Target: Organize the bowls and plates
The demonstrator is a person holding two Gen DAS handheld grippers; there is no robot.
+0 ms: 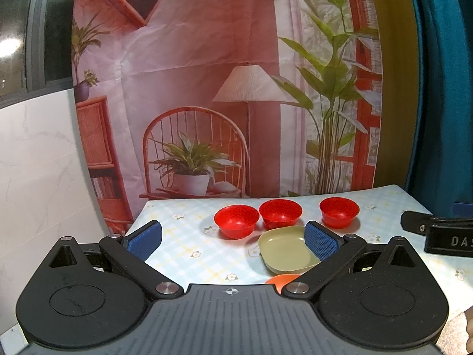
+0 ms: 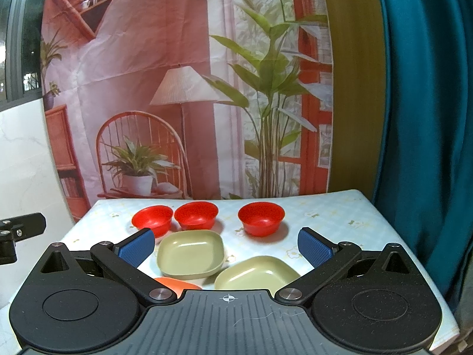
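Three red bowls stand in a row at the back of the table: left point(image 2: 152, 219), middle point(image 2: 196, 214), right point(image 2: 261, 217). They also show in the left wrist view: left point(image 1: 236, 220), middle point(image 1: 280, 213), right point(image 1: 339, 211). Two pale green square plates lie in front of them: one point(image 2: 190, 253) in the middle, one point(image 2: 256, 273) nearer and to the right. An orange dish point(image 2: 174, 284) peeks out at the near edge. My left gripper point(image 1: 232, 241) and right gripper point(image 2: 226, 248) are both open and empty, held above the near side of the table.
The table has a light blue checked cloth point(image 2: 325, 216) with flowers. A printed backdrop point(image 2: 177, 88) hangs behind it and a teal curtain point(image 2: 428, 118) at the right. The right gripper's body point(image 1: 437, 230) shows at the right of the left wrist view.
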